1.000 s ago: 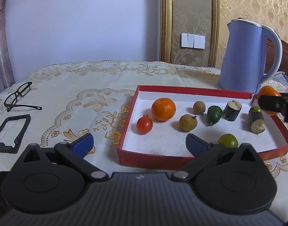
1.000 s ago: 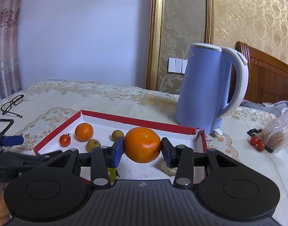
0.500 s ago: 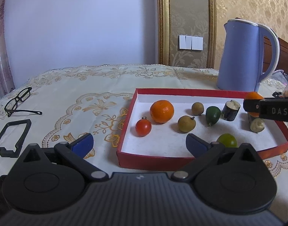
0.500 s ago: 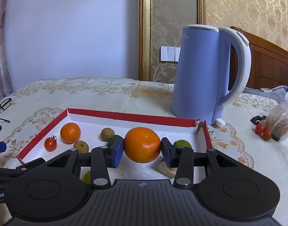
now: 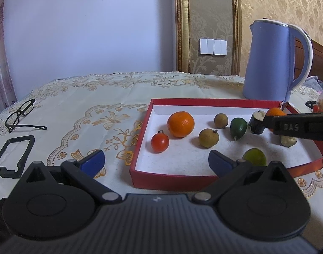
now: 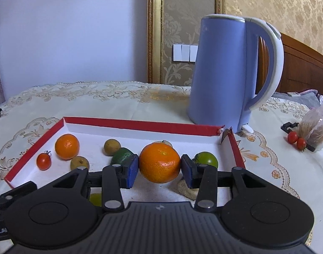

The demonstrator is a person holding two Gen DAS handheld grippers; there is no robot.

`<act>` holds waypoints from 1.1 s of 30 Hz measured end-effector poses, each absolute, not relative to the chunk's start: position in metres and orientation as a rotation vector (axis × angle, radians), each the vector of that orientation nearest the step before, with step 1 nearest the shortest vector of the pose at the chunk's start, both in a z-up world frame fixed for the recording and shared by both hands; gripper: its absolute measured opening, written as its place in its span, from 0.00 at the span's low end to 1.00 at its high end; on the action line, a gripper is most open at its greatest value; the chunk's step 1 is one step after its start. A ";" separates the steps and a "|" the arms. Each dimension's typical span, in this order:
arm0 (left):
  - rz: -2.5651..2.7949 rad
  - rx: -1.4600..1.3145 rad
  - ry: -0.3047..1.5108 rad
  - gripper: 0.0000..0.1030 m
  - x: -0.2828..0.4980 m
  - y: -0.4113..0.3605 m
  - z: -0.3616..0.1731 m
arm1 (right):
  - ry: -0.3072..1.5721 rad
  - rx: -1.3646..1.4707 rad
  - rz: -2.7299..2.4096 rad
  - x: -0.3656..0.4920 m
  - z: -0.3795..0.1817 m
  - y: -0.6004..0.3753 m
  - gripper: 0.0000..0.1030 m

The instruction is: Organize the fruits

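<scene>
An orange point(image 6: 159, 163) is clamped between the right gripper point(image 6: 159, 168) pads, inside the red tray point(image 6: 140, 124) near its right wall. The left gripper point(image 5: 155, 162) is held wide apart, empty, at the tray's near-left corner.

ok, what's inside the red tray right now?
Red tray holds a tomato, orange, two brown fruits, green fruits, cut pieces; right gripper holds another orange, hiding what's underneath.

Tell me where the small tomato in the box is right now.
In the left wrist view, the tomato lies near the red box's left wall, just left-front of the loose orange.
</scene>
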State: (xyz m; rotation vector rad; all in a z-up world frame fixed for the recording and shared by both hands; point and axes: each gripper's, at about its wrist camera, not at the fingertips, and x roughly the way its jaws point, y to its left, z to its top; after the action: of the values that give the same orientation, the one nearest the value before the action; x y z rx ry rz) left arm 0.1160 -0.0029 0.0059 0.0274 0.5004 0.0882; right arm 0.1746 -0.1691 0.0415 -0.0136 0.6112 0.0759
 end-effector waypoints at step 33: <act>0.050 0.036 0.511 1.00 0.111 -0.009 0.006 | 0.488 -0.065 -0.080 0.017 0.048 -0.201 0.96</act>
State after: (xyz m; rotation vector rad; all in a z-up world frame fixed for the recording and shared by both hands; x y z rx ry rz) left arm 0.1111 -0.0093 0.0064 0.0360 0.5105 0.0500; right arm 0.0175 -0.2015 0.0483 -0.0653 0.4884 -0.0795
